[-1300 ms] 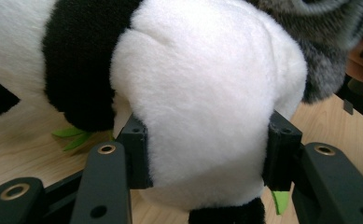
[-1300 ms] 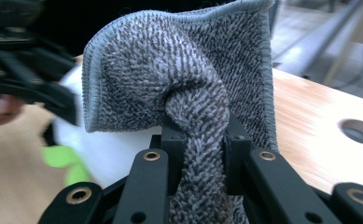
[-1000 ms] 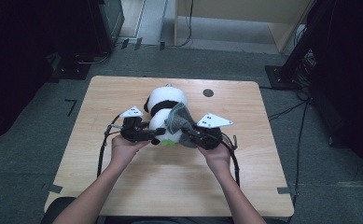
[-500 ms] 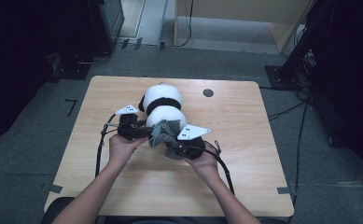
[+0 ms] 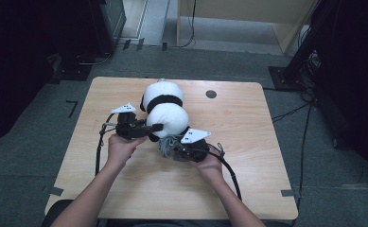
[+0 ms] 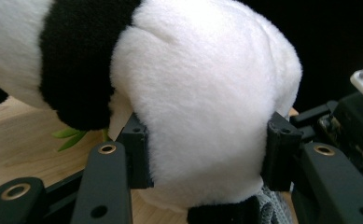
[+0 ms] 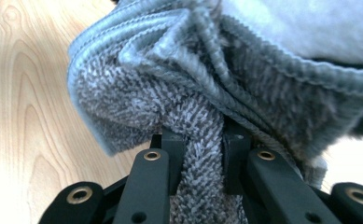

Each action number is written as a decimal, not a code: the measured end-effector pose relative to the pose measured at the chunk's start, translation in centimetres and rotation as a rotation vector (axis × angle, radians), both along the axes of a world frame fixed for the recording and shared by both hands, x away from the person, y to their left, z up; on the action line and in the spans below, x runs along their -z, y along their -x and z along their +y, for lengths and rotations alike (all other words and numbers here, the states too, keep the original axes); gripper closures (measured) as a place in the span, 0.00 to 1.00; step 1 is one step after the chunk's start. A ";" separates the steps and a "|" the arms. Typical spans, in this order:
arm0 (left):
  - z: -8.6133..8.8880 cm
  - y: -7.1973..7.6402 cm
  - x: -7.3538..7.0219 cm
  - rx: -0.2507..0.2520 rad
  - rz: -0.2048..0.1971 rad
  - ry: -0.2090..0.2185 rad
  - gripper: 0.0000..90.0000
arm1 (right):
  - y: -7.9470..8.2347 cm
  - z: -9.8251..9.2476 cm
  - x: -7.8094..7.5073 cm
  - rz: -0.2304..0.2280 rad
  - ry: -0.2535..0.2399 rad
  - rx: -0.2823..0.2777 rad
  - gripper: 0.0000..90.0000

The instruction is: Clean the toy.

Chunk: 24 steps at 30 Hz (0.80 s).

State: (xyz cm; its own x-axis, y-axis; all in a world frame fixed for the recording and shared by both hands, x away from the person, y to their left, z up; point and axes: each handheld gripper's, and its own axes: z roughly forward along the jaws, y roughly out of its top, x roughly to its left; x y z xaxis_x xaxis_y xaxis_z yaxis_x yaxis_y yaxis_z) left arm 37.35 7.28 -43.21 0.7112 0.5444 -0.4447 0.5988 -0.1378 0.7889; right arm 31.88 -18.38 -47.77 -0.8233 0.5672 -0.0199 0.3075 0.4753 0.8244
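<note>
Left gripper (image 6: 202, 154) clamps the panda (image 5: 165, 111) mid-desk (image 5: 248, 156); right gripper (image 7: 200, 149) pinches the grey cloth (image 7: 207, 79) by its near side.

High view overhead, tool views close, sharing plush panda (image 5: 165, 109)

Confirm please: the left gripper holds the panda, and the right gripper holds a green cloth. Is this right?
Not quite: the cloth is grey, not green, as the right gripper view shows. The left gripper does hold the panda, and the right gripper holds the cloth.
</note>
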 end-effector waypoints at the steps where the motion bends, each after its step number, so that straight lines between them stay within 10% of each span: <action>1: 0.0 0.0 0.0 0.000 0.000 0.000 0.53 | 0.0 0.0 0.0 0.000 0.000 0.000 0.86; 24: 1.6 -0.2 0.1 0.018 -0.071 -0.067 0.52 | -2.8 -7.2 -1.3 0.105 -0.074 0.280 0.85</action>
State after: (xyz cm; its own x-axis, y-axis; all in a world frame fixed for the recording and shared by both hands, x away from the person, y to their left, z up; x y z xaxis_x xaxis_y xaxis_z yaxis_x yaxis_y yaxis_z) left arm 37.58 8.84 -43.33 0.7499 0.5576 -0.3559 0.5385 -0.2021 0.8180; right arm 34.66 -25.57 -46.51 -0.6298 0.7693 0.1074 0.5037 0.2993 0.8103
